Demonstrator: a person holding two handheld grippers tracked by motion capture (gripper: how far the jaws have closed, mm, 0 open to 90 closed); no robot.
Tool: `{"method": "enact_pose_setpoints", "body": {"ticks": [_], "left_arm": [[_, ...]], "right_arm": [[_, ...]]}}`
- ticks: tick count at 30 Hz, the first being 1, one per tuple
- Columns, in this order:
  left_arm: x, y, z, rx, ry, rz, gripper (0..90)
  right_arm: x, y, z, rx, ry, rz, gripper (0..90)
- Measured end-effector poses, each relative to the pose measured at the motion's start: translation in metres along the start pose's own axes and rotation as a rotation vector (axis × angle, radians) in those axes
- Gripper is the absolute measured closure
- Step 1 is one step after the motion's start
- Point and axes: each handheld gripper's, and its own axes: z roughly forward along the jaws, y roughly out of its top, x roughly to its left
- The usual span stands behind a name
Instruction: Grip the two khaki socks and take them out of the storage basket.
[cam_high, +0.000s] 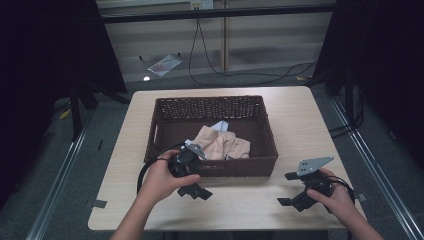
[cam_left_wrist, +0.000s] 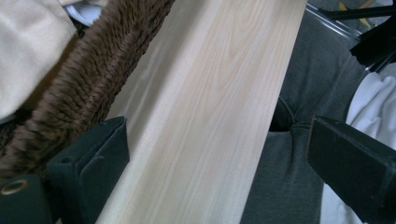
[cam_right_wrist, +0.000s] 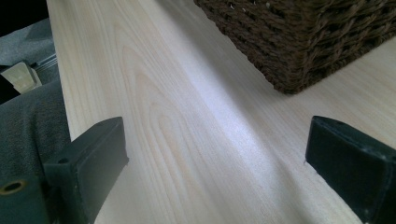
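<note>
Both jaws apart, nothing held: my left gripper sits at the near wall of the basket, my right gripper over bare bench. Beige cloth lies inside the basket; I judge the left should clear the rim before descending.

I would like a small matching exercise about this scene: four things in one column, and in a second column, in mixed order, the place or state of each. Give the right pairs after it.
Things:
1. wicker basket
2. beige cloth
3. left gripper
4. right gripper

Places or states:
A. lies inside the basket, near its front wall
B. open, held at the table's near right corner
C. stands on the middle of the wooden table
D. open, held just in front of the basket's front wall

Pairs: 1-C, 2-A, 3-D, 4-B
</note>
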Motion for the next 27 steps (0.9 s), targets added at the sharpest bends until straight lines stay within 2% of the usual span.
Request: {"method": "enact_pose_setpoints", "body": {"ticks": [5, 8, 11, 12, 17, 20, 22, 23, 27], "left_arm": [[0.001, 0.006, -0.006, 0.030, -0.011, -0.011, 5.9], [0.001, 0.011, -0.010, 0.018, -0.023, -0.020, 5.9], [0.002, 0.015, -0.015, 0.026, -0.026, -0.033, 5.9], [0.003, 0.017, -0.018, 0.043, -0.032, -0.030, 5.9], [0.006, 0.024, -0.028, 0.051, -0.034, -0.046, 5.9], [0.009, 0.027, -0.032, 0.043, -0.025, -0.064, 6.0], [0.013, 0.030, -0.037, 0.058, -0.030, -0.063, 5.9], [0.014, 0.030, -0.037, 0.046, -0.029, -0.071, 5.9], [0.019, 0.036, -0.043, 0.055, -0.008, -0.082, 5.9]], "right_arm": [[0.000, 0.000, 0.000, -0.004, 0.004, 0.001, 5.1], [0.000, 0.000, 0.000, -0.002, 0.001, -0.001, 5.1], [0.000, 0.000, 0.000, 0.000, 0.003, 0.001, 5.1], [0.000, 0.001, 0.000, -0.001, 0.002, 0.001, 5.1], [0.001, 0.001, 0.001, 0.000, 0.005, -0.004, 5.1], [0.001, 0.001, 0.001, 0.000, 0.006, -0.005, 5.1], [0.001, 0.001, 0.001, -0.002, 0.010, -0.005, 5.1], [0.001, 0.001, 0.001, -0.002, 0.009, -0.005, 5.1], [0.001, 0.001, 0.002, 0.003, 0.010, -0.002, 5.1]]}}
